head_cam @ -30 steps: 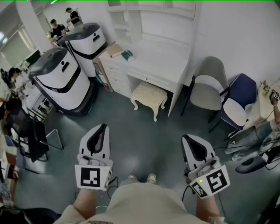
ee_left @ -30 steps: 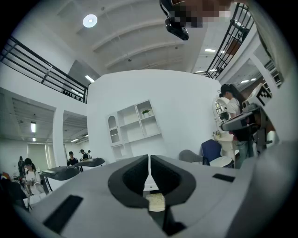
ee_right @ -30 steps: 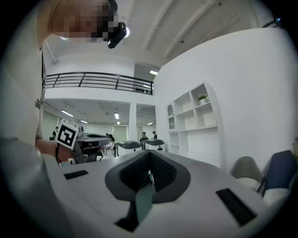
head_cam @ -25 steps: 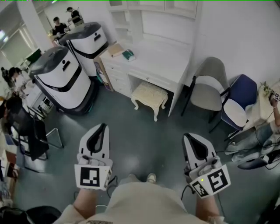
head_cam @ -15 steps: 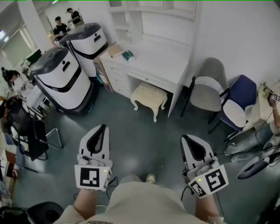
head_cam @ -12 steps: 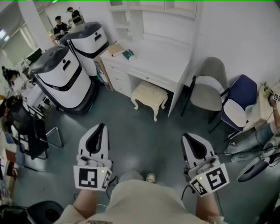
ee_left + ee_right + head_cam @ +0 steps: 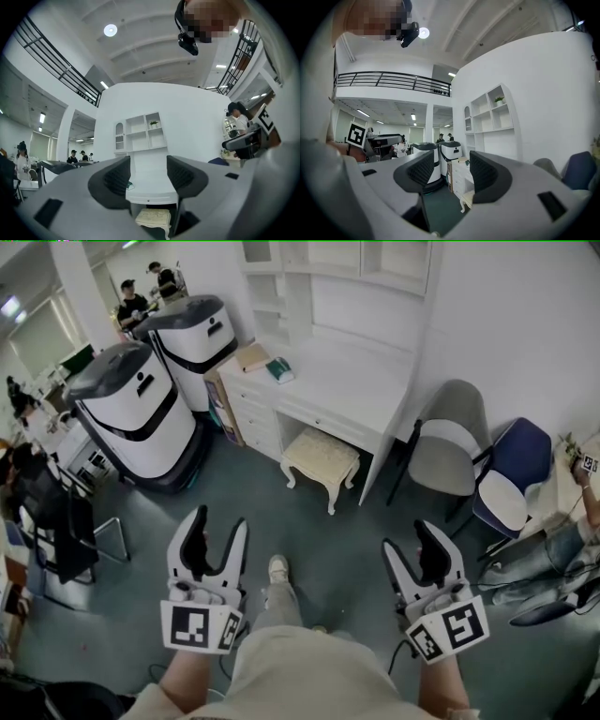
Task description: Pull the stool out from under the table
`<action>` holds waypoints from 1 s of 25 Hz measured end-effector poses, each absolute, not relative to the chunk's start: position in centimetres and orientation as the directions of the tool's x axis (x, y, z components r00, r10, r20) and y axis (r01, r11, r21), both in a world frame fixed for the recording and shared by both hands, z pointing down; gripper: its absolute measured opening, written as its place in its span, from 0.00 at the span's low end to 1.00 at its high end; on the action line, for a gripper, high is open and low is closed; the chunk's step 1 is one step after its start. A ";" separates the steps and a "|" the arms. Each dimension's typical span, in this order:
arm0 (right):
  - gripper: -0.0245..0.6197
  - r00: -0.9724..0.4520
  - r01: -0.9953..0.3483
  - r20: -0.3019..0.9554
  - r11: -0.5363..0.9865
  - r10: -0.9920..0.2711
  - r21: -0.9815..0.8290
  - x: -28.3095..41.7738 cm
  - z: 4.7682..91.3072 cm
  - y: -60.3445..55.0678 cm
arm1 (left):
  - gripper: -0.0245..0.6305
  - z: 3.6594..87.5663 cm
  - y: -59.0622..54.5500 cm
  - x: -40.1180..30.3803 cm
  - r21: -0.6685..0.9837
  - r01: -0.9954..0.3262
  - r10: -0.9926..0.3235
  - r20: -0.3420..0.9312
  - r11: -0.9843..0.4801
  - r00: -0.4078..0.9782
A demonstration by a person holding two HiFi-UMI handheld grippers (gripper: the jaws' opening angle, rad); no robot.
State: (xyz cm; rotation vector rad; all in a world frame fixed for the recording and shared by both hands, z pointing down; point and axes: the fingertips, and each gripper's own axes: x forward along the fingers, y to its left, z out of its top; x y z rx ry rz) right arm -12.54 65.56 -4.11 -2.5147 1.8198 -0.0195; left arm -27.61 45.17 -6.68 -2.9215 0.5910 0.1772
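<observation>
A cream cushioned stool (image 7: 321, 454) with white legs stands half under the white desk (image 7: 352, 381), some way ahead of me across the grey floor. Both grippers are held low in front of the person, far from the stool. My left gripper (image 7: 218, 524) is open; its jaws have just been opening, with nothing between them. My right gripper (image 7: 409, 542) is likewise open and empty after its jaws have just been opening. In the left gripper view the stool (image 7: 153, 218) shows below the gap between the jaws. The right gripper view has the stool (image 7: 467, 199) low, beside the right jaw.
Two large white and black machines (image 7: 141, 409) stand left of the desk. To its right are a grey chair (image 7: 448, 442) and a blue chair (image 7: 511, 460). A black chair (image 7: 66, 531) is at far left. The person's foot (image 7: 277, 568) is forward on the floor.
Both grippers' jaws went from shut to open. The person has stepped forward, one foot now out ahead between the grippers, and the stool sits slightly lower in the head view.
</observation>
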 end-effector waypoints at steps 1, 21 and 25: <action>0.42 0.323 -0.946 -0.014 -0.322 -0.946 -0.043 -12.1 -3.7 65.4 | 0.40 -6.4 45.0 -27.3 -0.133 -0.393 -0.374 -0.146 -0.910 0.916; 0.45 0.364 -0.926 0.044 -0.366 -0.931 -0.094 -3.8 1.0 52.0 | 0.40 -0.6 31.0 -19.8 -0.180 -0.342 -0.343 -0.031 -0.922 0.939; 0.45 0.381 -0.914 0.093 -0.390 -0.920 -0.115 -0.3 1.8 47.3 | 0.40 -0.8 25.4 -16.2 -0.155 -0.347 -0.349 -0.012 -0.925 0.937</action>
